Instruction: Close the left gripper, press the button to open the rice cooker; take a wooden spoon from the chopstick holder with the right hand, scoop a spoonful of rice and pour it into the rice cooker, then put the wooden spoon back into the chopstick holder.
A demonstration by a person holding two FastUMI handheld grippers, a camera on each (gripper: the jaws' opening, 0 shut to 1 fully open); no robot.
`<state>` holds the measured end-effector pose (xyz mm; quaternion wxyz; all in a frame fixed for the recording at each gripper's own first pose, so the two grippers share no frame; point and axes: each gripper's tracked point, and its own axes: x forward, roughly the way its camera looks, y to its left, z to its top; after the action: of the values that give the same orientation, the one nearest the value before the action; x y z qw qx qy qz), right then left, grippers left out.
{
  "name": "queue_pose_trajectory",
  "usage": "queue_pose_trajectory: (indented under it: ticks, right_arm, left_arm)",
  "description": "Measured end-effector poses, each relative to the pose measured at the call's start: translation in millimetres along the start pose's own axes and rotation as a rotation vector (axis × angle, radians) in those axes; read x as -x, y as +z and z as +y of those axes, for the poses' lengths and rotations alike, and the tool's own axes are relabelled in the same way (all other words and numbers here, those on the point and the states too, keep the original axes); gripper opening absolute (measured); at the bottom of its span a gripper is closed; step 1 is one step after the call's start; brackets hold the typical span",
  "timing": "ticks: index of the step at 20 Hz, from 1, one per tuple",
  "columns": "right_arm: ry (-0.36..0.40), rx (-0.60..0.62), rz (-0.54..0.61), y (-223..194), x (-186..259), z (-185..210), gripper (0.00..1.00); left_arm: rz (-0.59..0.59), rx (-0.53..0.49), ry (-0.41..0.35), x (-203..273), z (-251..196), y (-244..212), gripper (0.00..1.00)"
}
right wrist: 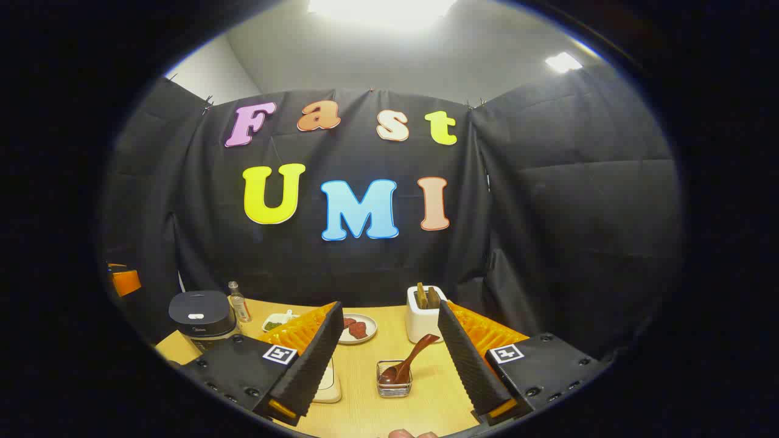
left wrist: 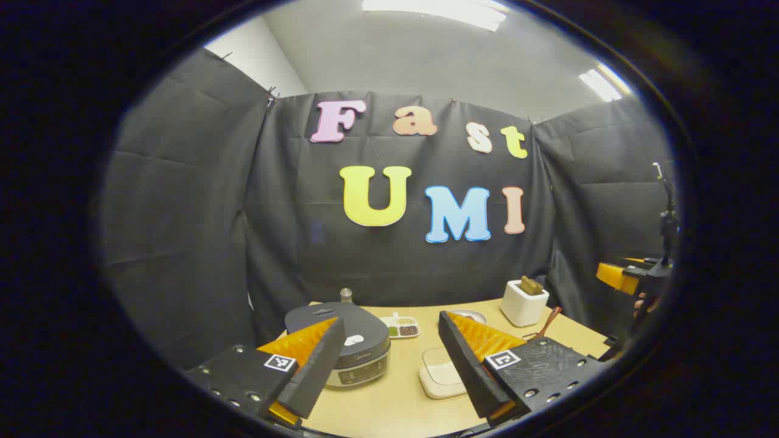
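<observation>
**Lighting and picture quality, both views**

My booth is lit from above; a ceiling panel [right wrist: 382, 8] burns out to pure white in my right gripper view, and a second light [right wrist: 562, 61] glares at upper right; in my left gripper view two ceiling strips [left wrist: 435, 9] show bright but less blown. The black cloth stays dim; the table [right wrist: 365, 401] is evenly lit, with soft, short shadows. Fisheye bending is strong toward the rims; edges darken and soften; the centre stays sharp.
</observation>
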<state>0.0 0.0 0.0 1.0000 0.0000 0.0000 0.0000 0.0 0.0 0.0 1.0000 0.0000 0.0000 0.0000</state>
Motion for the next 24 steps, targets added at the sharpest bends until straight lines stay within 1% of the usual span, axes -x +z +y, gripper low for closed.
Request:
queue_pose_trajectory:
  ticks: [2, 4, 5, 9, 11, 12, 13, 14, 15, 17, 18, 19, 20, 21, 22, 23, 24]
  right_arm:
    - [0.008, -0.013, 0.015, -3, 1, 5, 0.99]
    - [0.019, -0.008, 0.018, -2, 1, 10, 0.99]
    - [0.029, -0.002, 0.017, 0, 0, 14, 0.99]
    - [0.048, 0.02, 0.011, 4, -2, 21, 0.99]
    - [0.058, 0.016, 0.018, 3, -4, 26, 0.99]
    - [0.062, 0.012, 0.025, 2, -5, 29, 0.94]
    - [0.07, 0.009, 0.035, 0, -7, 32, 0.99]
    - [0.078, 0.005, 0.039, -1, -9, 36, 0.94]
    - [0.082, 0.005, 0.042, 0, -11, 37, 0.99]
    - [0.097, 0.01, 0.056, -2, -16, 42, 0.99]
    - [0.109, 0.013, 0.069, -5, -19, 47, 0.99]
    - [0.124, 0.014, 0.082, -8, -23, 51, 0.99]
    - [0.138, 0.017, 0.091, -8, -26, 56, 0.99]
    - [0.151, 0.022, 0.096, -7, -29, 59, 0.95]
    - [0.161, 0.03, 0.097, -5, -32, 62, 0.99]
    - [0.171, 0.037, 0.099, -5, -35, 65, 0.99]
    - [0.183, 0.041, 0.101, -4, -38, 69, 0.94]
  left_arm:
    - [0.012, 0.012, -0.016, 1, -5, -6, 0.96]
    - [0.008, 0.014, -0.019, 0, -4, -4, 0.99]
    - [0.007, 0.015, -0.016, 0, -3, -3, 0.97]
    - [0.006, 0.041, 0.001, 5, 7, -3, 0.98]
    - [0.016, 0.043, 0.014, 7, 14, -7, 0.98]
    - [0.026, 0.047, 0.019, 8, 18, -9, 0.98]
    - [0.032, 0.055, 0.024, 9, 21, -10, 0.98]
    - [0.037, 0.065, 0.031, 9, 25, -9, 0.98]
    - [0.041, 0.07, 0.039, 10, 29, -9, 0.98]
    - [0.049, 0.058, 0.071, 12, 39, -10, 0.98]
    - [0.052, 0.047, 0.102, 13, 47, -9, 0.98]
    - [0.056, 0.043, 0.12, 14, 54, -7, 0.94]
    - [0.061, 0.047, 0.133, 17, 57, -8, 0.92]
    - [0.065, 0.056, 0.143, 18, 61, -9, 0.92]
    - [0.071, 0.066, 0.156, 18, 65, -12, 0.91]
    - [0.078, 0.073, 0.189, 18, 73, -12, 0.9]
    - [0.098, 0.082, 0.223, 15, 84, -15, 0.76]
